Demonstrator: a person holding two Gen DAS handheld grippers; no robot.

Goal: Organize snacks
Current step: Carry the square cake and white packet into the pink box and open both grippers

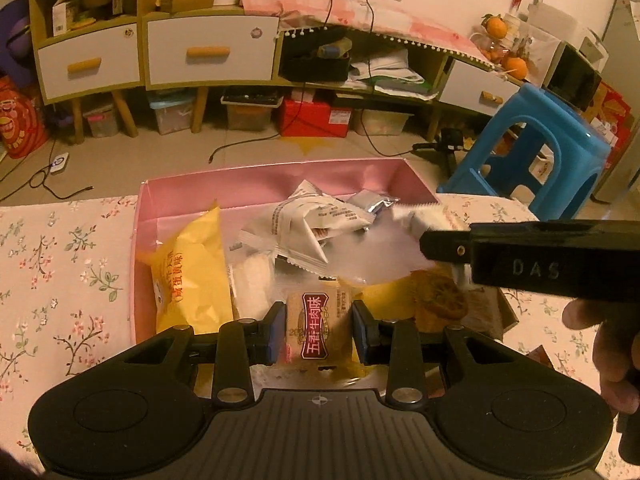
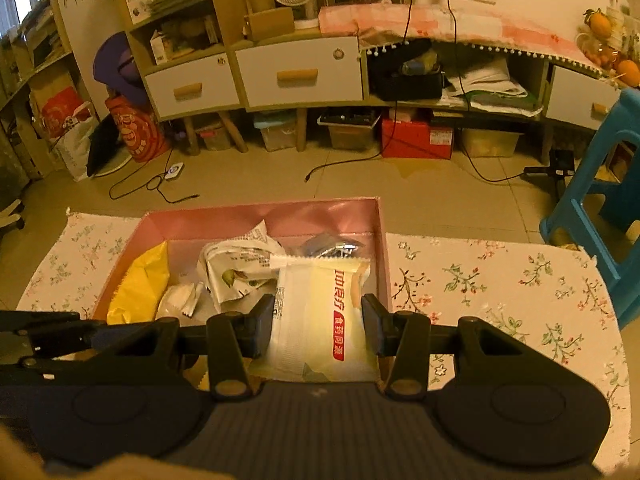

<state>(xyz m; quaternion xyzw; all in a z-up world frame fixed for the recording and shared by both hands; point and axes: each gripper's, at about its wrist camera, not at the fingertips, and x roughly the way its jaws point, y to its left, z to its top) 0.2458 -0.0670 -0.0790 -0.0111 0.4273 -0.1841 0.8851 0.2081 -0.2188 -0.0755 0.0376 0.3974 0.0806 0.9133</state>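
A pink box (image 1: 256, 184) (image 2: 256, 216) stands on the floral tablecloth and holds several snack packs: a yellow bag (image 1: 192, 272) (image 2: 140, 288), white packs (image 1: 304, 220) (image 2: 240, 264) and a silver pack (image 1: 374, 202) (image 2: 332, 246). My left gripper (image 1: 319, 330) is shut on a tan beef-flavour snack pack (image 1: 318, 320) over the box's near end. My right gripper (image 2: 318, 324) is shut on a white-and-cream snack pack (image 2: 320, 320) above the box's right side. The right gripper also shows in the left wrist view (image 1: 432, 242), with the white pack (image 1: 380, 248) blurred at its tip.
The table with the floral tablecloth (image 2: 500, 280) (image 1: 60, 272) extends left and right of the box. A blue plastic stool (image 1: 532, 152) (image 2: 600, 208) stands beside the table at the right. Cabinets, storage bins and cables lie across the floor beyond.
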